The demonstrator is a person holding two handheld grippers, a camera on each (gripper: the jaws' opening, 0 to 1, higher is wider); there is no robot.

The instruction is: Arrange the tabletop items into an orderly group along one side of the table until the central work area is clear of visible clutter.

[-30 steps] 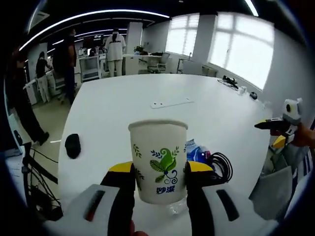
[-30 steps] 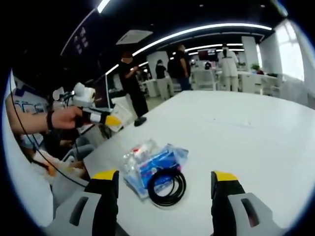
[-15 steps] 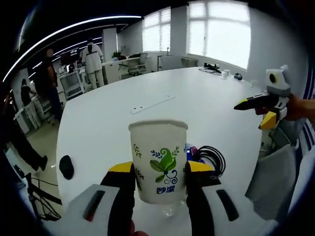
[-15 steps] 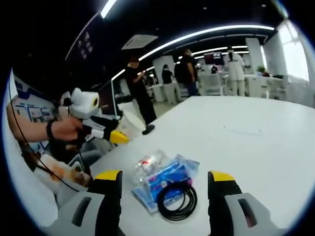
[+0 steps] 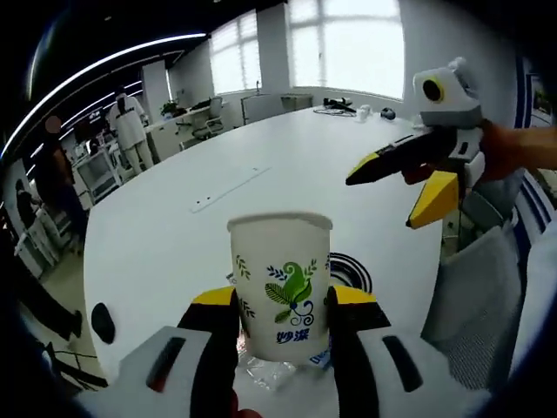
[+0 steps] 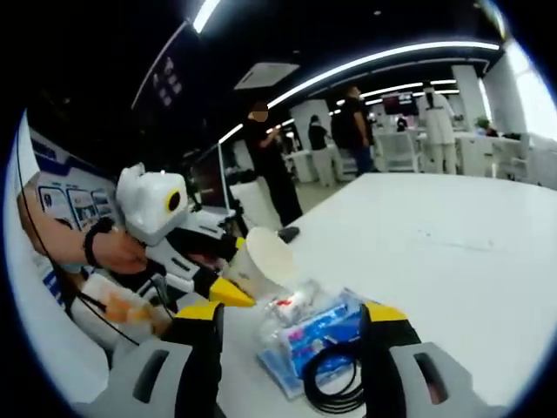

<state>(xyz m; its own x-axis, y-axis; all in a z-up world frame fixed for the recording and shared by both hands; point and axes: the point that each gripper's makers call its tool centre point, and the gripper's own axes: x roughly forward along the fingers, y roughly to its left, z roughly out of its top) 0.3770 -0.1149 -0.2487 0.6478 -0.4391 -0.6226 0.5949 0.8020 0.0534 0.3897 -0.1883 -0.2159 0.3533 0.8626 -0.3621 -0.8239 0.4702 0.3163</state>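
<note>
A white paper cup [image 5: 280, 286] with a green leaf print stands upright between the yellow-tipped fingers of my left gripper [image 5: 283, 300], which is shut on it above the white table [image 5: 174, 226]. Below and behind the cup lie a black cable coil [image 5: 352, 268] and a clear plastic packet [image 5: 261, 373]. My right gripper [image 6: 291, 318] is open above the blue-and-clear packet [image 6: 318, 335] and the cable coil [image 6: 335, 387]. The cup [image 6: 265, 257] and the left gripper [image 6: 196, 270] enter the right gripper view from the left; the right gripper [image 5: 409, 170] hangs at upper right in the left gripper view.
A black mouse [image 5: 103, 322] lies near the table's left edge. A flat white strip [image 5: 231, 190] lies mid-table, small items [image 5: 361, 111] at the far end. A grey chair back [image 5: 487, 305] stands by the table's right edge. People [image 6: 270, 161] stand beyond the table.
Both grippers have come closer together. The left gripper carried the cup toward the packet and coil, and the right gripper moved lower over them.
</note>
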